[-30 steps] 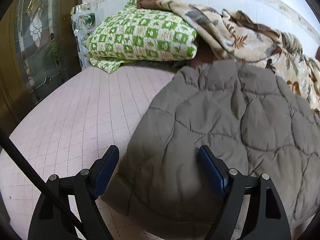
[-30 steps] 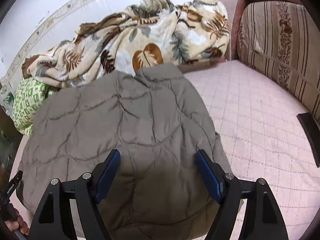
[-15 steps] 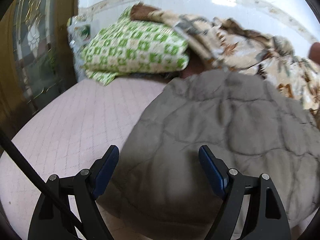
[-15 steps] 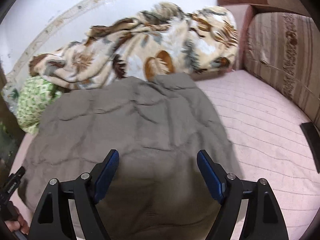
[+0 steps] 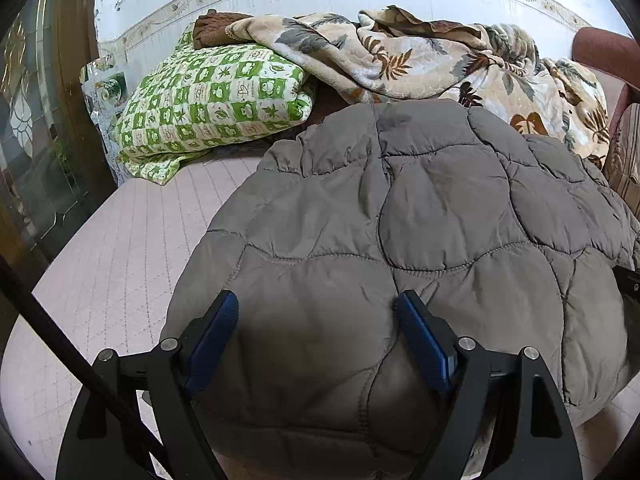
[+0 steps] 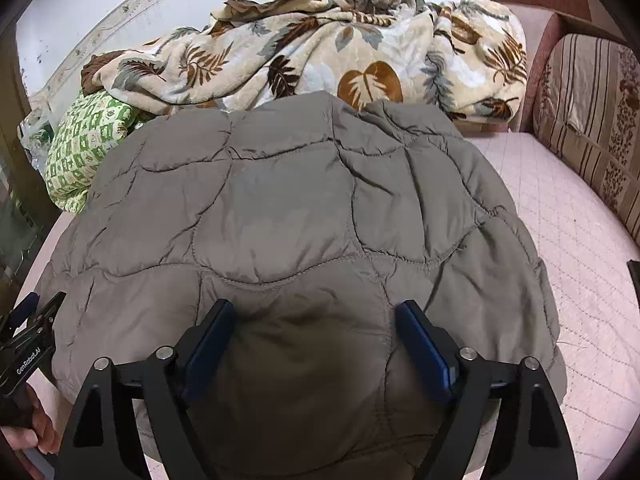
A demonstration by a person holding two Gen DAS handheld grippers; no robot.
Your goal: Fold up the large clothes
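Both claws, left gripper (image 5: 318, 338) and right gripper (image 6: 314, 340), the right's jaws just widened, gape empty above the quilted jacket (image 6: 300, 220); puffy fabric ahead may slip a shallow pinch.

One jacket (image 5: 420, 216), one blanket (image 6: 320, 48), one pillow (image 5: 216, 100)

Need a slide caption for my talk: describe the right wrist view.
Right tongs open over the near edge of a grey quilted jacket spread on a pink bed.

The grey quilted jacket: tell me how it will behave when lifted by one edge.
The grey quilted jacket looks puffy and soft, so it will likely sag and drape, not hold shape. Its padded panels suggest bulk but little weight. The smooth shell may slip on the pink mattress.
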